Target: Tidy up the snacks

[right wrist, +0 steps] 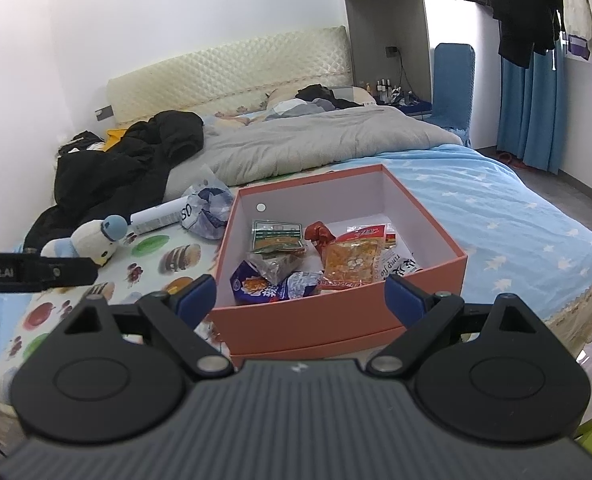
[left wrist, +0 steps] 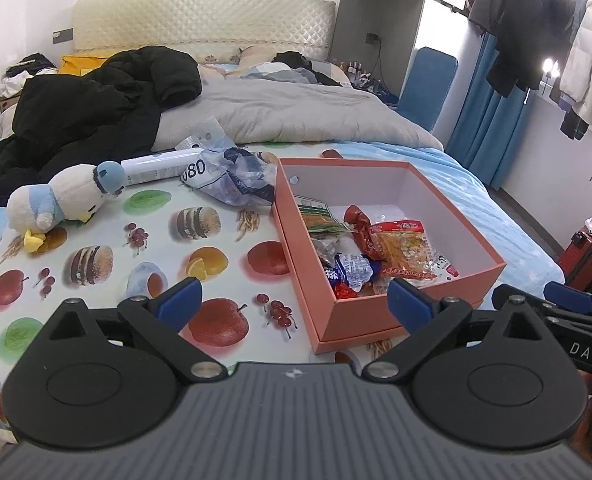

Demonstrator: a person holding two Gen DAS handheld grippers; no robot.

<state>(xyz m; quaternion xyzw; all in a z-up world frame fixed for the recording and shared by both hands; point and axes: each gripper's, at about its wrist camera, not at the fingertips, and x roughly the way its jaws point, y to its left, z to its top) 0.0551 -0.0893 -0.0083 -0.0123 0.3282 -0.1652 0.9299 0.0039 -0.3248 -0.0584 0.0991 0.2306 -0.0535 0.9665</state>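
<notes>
The box (right wrist: 336,320), salmon outside and white inside, sits on its lid on the near part of the bed (right wrist: 496,208), with no top on it. Inside lie the snacks (right wrist: 280,276): a green packet at the far left, a red wrapper beside it, a yellow-and-red bag on the right, and a blue-and-white packet at the near wall. All are heaped toward the near side; the far half of the box floor is bare.

The left gripper (left wrist: 294,300) hangs just short of the box's near left corner, jaws spread wide, nothing between them. The right gripper (right wrist: 300,294) faces the box's near wall, jaws equally wide apart and empty. Neither touches the box or a packet.

Outside the box, on the fruit-print cloth (left wrist: 144,256) to its left, lie a crumpled blue-and-clear bag (left wrist: 232,178), a white tube (left wrist: 160,168) and a plush bird (left wrist: 56,204). I cannot tell whether that bag holds food.

My reading: the gathering step looks almost done, since every clear snack already lies in the box. What is left is either to fetch the crumpled bag, if it counts, or to tidy the heap. Fetching calls for the left gripper to reach far and left past the box corner and close on a loose fold. Thin film may slip or tear, so a grip on a bunched part seems safer.
</notes>
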